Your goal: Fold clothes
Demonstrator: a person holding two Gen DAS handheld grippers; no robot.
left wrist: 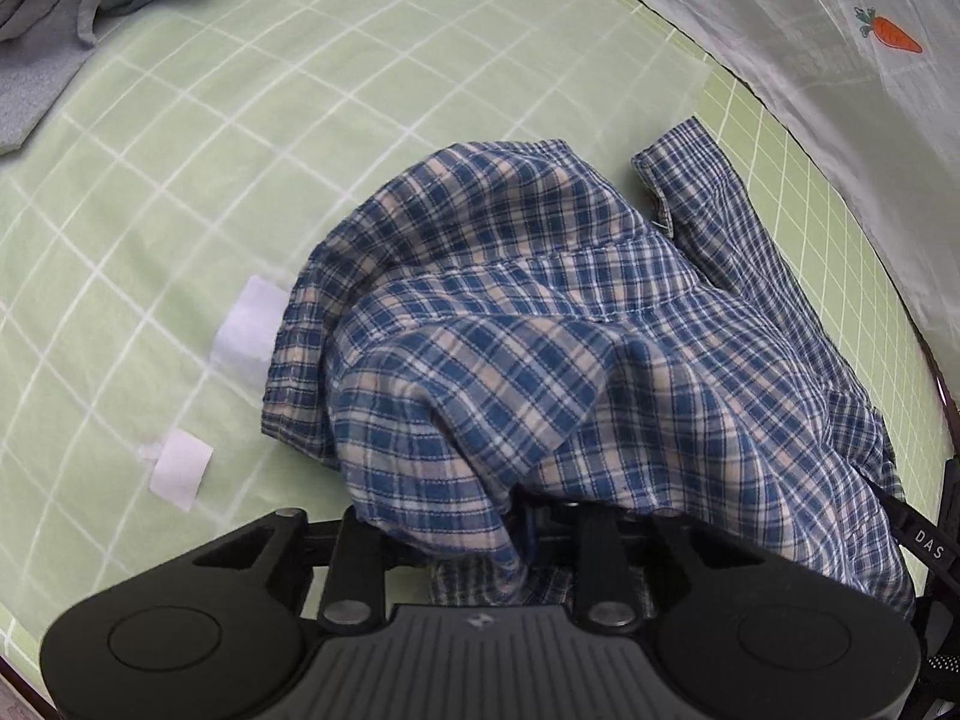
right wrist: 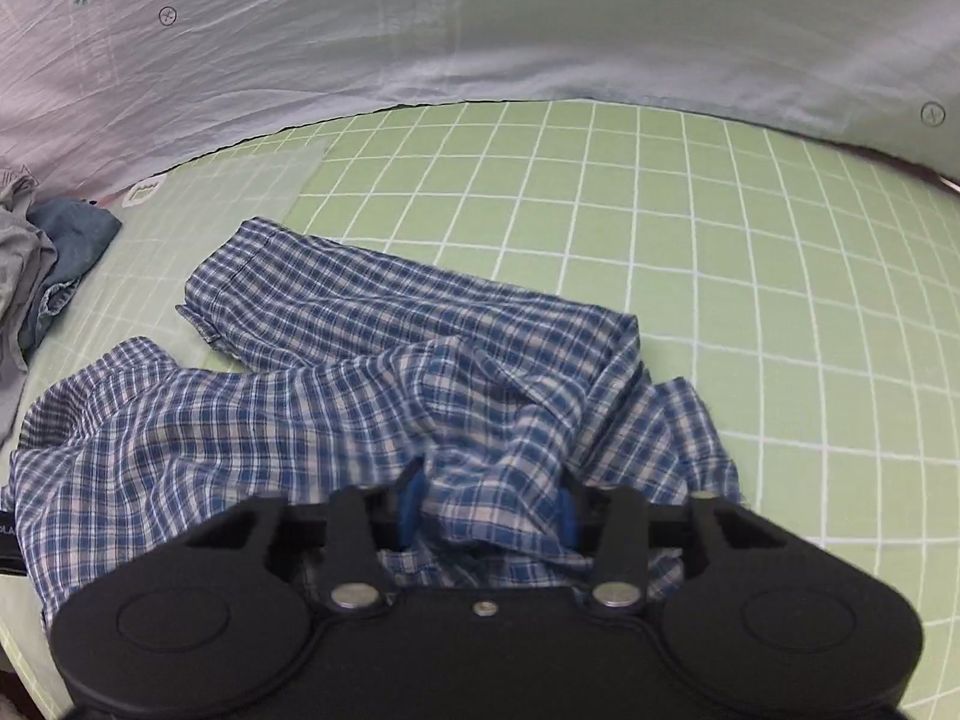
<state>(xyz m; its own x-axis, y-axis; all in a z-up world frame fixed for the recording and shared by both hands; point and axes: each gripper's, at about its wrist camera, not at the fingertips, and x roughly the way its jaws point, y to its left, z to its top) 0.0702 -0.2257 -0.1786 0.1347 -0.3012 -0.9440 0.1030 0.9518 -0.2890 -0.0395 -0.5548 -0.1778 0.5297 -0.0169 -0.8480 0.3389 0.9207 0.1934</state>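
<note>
A blue-and-white plaid garment [left wrist: 540, 330] lies crumpled on the green gridded mat [left wrist: 240, 150]. In the left wrist view its near edge drapes over my left gripper [left wrist: 522, 516] and hides the fingertips; a bunch of the cloth runs down between the jaws, which look shut on it. In the right wrist view the same plaid garment [right wrist: 300, 420] spreads left and away, with one cuffed part lying flat further back. My right gripper [right wrist: 489, 510] has a fold of the cloth pinched between its blue pads [right wrist: 411, 510].
A pile of grey and denim clothes [left wrist: 90, 0] [right wrist: 36, 264] sits at the mat's far left. Two white tape patches [left wrist: 249, 330] [left wrist: 180, 468] lie left of the garment. A white sheet with carrot prints [right wrist: 420, 30] borders the mat [right wrist: 720, 270].
</note>
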